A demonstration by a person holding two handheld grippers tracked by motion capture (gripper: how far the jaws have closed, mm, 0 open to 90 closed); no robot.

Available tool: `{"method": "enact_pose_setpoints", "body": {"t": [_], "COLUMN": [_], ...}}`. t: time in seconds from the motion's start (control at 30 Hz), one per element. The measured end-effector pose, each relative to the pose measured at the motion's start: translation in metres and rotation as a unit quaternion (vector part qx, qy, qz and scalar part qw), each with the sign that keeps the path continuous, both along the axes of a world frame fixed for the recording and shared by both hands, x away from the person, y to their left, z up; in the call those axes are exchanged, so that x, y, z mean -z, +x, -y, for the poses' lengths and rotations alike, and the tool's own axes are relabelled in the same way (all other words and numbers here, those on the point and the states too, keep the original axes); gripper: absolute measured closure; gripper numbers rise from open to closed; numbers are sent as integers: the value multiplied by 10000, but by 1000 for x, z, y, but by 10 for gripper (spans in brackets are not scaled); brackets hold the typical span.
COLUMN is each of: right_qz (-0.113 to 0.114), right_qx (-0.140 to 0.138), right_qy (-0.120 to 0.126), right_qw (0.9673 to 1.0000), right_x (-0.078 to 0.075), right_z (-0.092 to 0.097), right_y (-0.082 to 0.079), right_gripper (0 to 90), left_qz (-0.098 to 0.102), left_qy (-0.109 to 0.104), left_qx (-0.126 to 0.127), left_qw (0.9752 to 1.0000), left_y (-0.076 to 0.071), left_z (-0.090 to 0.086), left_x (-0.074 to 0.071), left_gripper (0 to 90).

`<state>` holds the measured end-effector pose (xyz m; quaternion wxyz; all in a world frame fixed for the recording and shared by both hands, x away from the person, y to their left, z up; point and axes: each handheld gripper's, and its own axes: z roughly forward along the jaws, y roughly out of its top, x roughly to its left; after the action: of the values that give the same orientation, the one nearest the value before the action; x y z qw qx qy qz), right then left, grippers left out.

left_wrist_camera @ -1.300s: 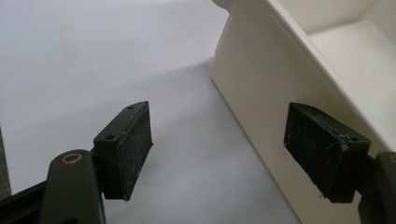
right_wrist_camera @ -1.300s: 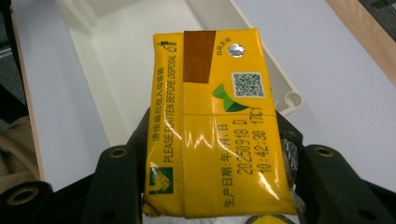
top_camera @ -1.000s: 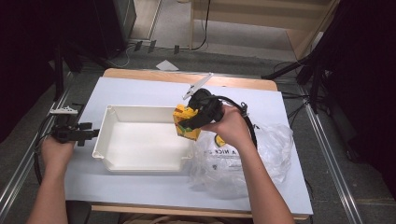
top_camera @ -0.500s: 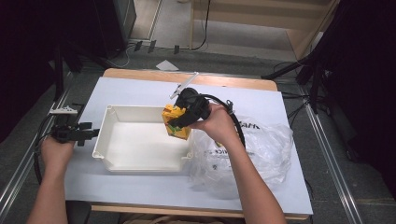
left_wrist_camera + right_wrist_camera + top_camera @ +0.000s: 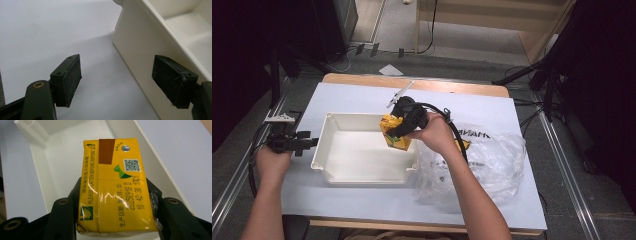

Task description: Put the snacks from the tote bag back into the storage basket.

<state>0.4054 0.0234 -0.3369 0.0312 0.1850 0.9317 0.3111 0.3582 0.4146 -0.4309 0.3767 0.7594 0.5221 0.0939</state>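
A yellow drink carton (image 5: 115, 187) with printed date text is clamped between the jaws of my right gripper (image 5: 113, 202). In the high view that carton (image 5: 393, 135) hangs over the right end of the white tray (image 5: 362, 172), with my right gripper (image 5: 404, 122) shut on it. My left gripper (image 5: 304, 144) is held just off the tray's left wall, jaws wide apart with nothing between them. In the left gripper view the open pads (image 5: 68, 80) frame the tray's outer wall (image 5: 140, 57) and the bare table.
A crumpled clear plastic bag (image 5: 482, 160) with printing lies on the white table cover to the right of the tray. A black cable (image 5: 452, 127) trails from the right gripper over the bag. The wooden table edge (image 5: 452, 86) runs along the far side.
My right gripper has carried the carton leftward and a little down, from the bag side to over the tray's right end. The left hand has stayed put.
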Motion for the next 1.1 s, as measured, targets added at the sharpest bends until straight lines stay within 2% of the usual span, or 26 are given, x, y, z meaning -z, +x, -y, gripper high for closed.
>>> {"method": "enact_pose_setpoints", "body": {"t": [0.33, 0.87, 1.1], "right_qz": [-60, -197, -205], "right_qx": [6, 154, 223], "right_qy": [52, -109, -81], "right_qw": [10000, 9996, 9995], "right_x": [14, 37, 44], "right_z": [-11, -23, -26], "right_y": [8, 23, 32], "right_gripper": [519, 519, 519], "left_qz": [2, 6, 19], "left_qy": [-11, -33, -52], "left_qx": [1, 12, 11], "left_qw": [10000, 10000, 10000], "left_y": [0, 0, 0], "left_z": [0, -1, -1], "left_x": [0, 0, 0], "left_gripper": [246, 246, 246]}}
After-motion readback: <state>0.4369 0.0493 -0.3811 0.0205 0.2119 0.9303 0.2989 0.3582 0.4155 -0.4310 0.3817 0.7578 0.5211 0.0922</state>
